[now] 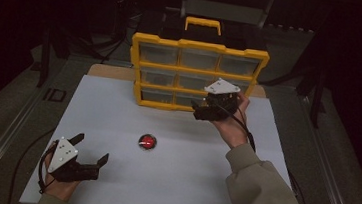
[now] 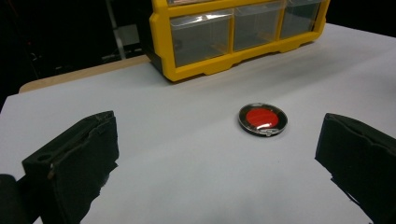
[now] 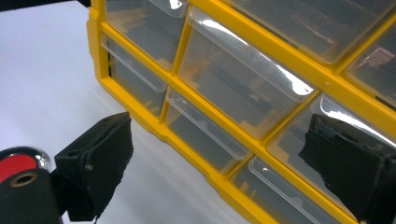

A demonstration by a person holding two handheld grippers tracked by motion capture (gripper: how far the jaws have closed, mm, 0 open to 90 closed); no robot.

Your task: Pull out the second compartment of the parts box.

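1. left gripper (image 1: 93, 149) rests near the counter's (image 1: 118, 111) front left corner, jaws spread wide, grasping nothing.
2. right gripper (image 1: 196, 108) hovers at the yellow drawer cabinet's (image 1: 199, 46) lower drawers by the far edge, jaws wide apart, empty.
3. red round disc (image 1: 147, 141) lies mid-counter, between both grippers, untouched.

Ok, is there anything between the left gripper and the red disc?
Nothing: in the left gripper view, bare white table runs from the open left gripper to the red disc. The high view agrees.
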